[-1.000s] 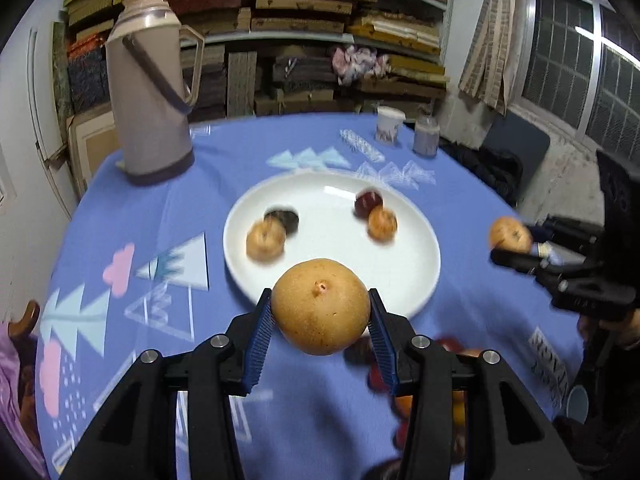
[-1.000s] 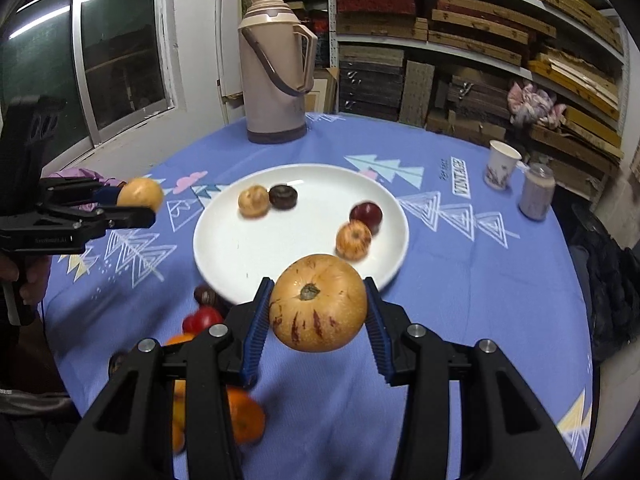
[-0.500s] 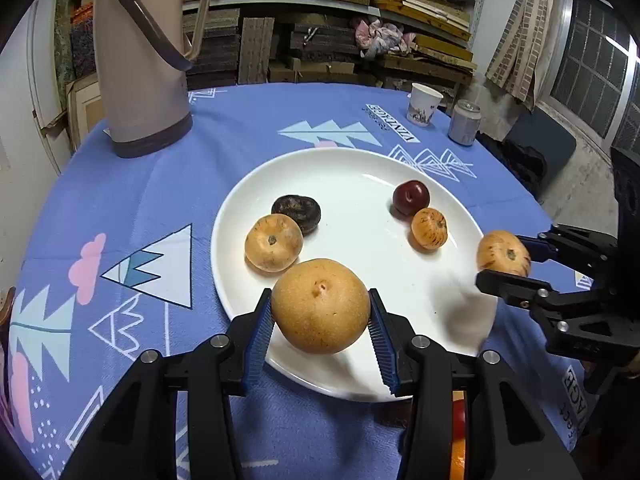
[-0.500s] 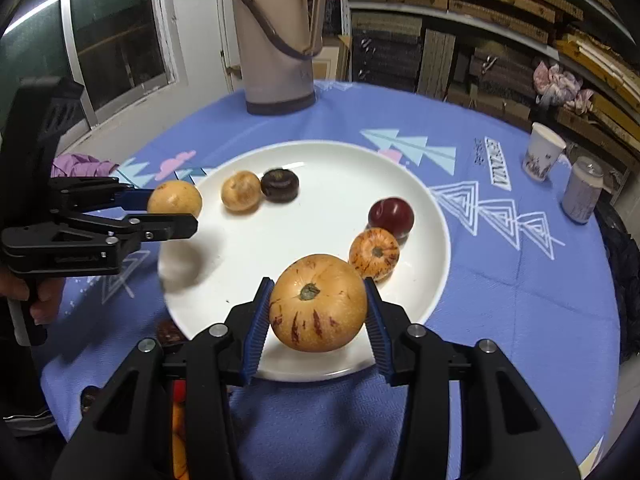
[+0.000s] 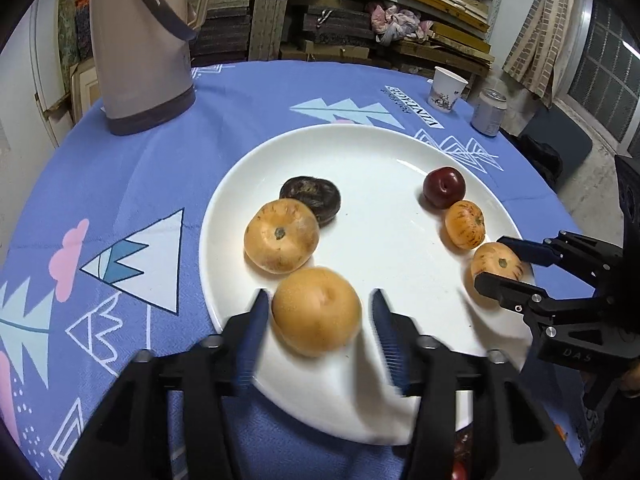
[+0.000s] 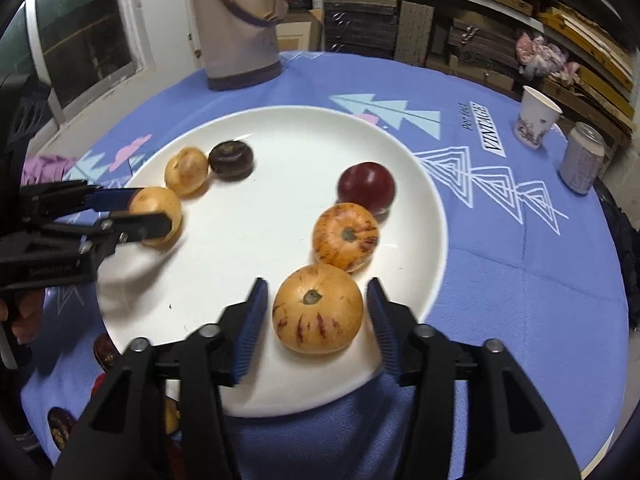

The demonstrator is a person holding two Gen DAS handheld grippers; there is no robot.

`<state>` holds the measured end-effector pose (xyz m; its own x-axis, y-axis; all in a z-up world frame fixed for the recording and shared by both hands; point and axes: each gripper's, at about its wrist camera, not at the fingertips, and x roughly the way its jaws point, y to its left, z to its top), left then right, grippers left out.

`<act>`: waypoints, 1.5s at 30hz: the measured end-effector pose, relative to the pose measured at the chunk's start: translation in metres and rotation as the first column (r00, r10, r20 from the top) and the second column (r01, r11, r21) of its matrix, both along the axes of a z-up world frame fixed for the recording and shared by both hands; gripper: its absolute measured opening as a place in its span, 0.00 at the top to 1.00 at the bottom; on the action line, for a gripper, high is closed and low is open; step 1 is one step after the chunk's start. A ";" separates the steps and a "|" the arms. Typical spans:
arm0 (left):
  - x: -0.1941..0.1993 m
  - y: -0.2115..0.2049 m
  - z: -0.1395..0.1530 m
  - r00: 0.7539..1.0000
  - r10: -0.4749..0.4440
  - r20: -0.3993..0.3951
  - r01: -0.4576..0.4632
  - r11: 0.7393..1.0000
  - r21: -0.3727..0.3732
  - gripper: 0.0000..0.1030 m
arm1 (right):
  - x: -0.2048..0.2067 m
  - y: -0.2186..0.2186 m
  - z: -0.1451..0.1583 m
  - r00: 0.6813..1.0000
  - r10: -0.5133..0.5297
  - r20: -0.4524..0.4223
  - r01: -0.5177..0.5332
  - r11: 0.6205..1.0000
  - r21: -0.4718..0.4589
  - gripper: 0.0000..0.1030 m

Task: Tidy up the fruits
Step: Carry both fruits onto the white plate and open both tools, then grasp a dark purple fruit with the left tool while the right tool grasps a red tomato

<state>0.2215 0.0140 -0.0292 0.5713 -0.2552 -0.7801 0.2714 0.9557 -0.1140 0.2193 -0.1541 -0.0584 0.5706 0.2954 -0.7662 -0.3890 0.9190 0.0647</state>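
Left wrist view: left tongs (image 5: 318, 312) opening around pear (image 5: 316, 310) on plate (image 5: 360, 148); right tongs (image 6: 316, 312) opening around striped fruit (image 6: 318, 308) on plate; several fruits remain beside plate.

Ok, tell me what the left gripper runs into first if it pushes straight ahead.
The plain tan fruit lying between the opening jaws of the left gripper, on the white plate. Beyond it, probably the tan fruit with a stem; depth is hard to judge.

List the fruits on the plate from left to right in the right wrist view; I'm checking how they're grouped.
Pale fruit between the left gripper's opening jaws → tan fruit → dark fruit → streaked fruit between the right gripper's opening jaws → striped orange fruit → red plum.
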 end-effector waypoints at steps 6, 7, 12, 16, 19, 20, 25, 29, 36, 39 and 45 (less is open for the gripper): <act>-0.023 0.000 0.018 0.999 0.000 0.045 0.000 1.000 0.017 0.24 | -0.024 -0.012 0.017 0.999 -0.012 0.045 0.012 1.000 0.004 0.43; -0.030 0.001 0.020 0.999 -0.005 0.048 0.004 1.000 0.017 0.24 | -0.031 -0.015 0.020 0.999 -0.010 0.053 0.010 1.000 0.003 0.42; -0.060 0.003 0.028 0.998 -0.015 0.063 0.014 1.000 0.015 0.19 | -0.059 -0.024 0.029 0.997 -0.009 0.073 0.009 1.000 0.002 0.37; -0.082 0.007 0.031 0.998 -0.026 0.059 0.026 1.000 0.003 0.19 | -0.083 -0.030 0.034 0.997 -0.011 0.082 0.011 1.000 -0.003 0.37; -0.098 0.009 0.033 0.998 -0.031 0.062 0.031 0.999 0.008 0.19 | -0.099 -0.036 0.034 0.996 -0.024 0.085 0.024 1.000 0.002 0.33; -0.105 0.010 0.033 0.998 -0.033 0.061 0.033 0.999 0.000 0.18 | -0.104 -0.037 0.033 0.996 -0.025 0.083 0.024 1.000 0.005 0.33; -0.132 0.014 0.023 0.998 -0.047 0.029 0.047 0.999 -0.013 0.18 | -0.133 -0.043 0.020 0.999 -0.009 0.049 0.008 1.000 0.008 0.22; -0.153 0.014 0.013 0.998 -0.064 0.013 0.064 0.998 -0.016 0.18 | -0.155 -0.047 0.012 0.999 -0.004 0.033 0.004 1.000 0.007 0.17; -0.181 0.017 -0.001 0.995 -0.089 -0.040 0.087 0.995 -0.039 0.18 | -0.187 -0.054 0.019 0.996 0.040 0.081 -0.044 0.998 0.050 0.10; -0.189 0.013 -0.007 0.993 -0.104 -0.056 0.102 0.994 -0.036 0.18 | -0.197 -0.054 0.022 0.993 0.072 0.089 -0.077 0.996 0.044 0.10; -0.198 0.004 -0.014 0.987 -0.144 -0.074 0.143 0.989 -0.026 0.18 | -0.205 -0.050 0.020 0.992 0.084 0.090 -0.086 0.996 0.028 0.09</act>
<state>0.0235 0.0180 -0.0436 0.4673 -0.3470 -0.8132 0.3955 0.9046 -0.1587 0.0143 -0.2045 -0.0383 0.6080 0.3688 -0.7031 -0.4710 0.8804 0.0546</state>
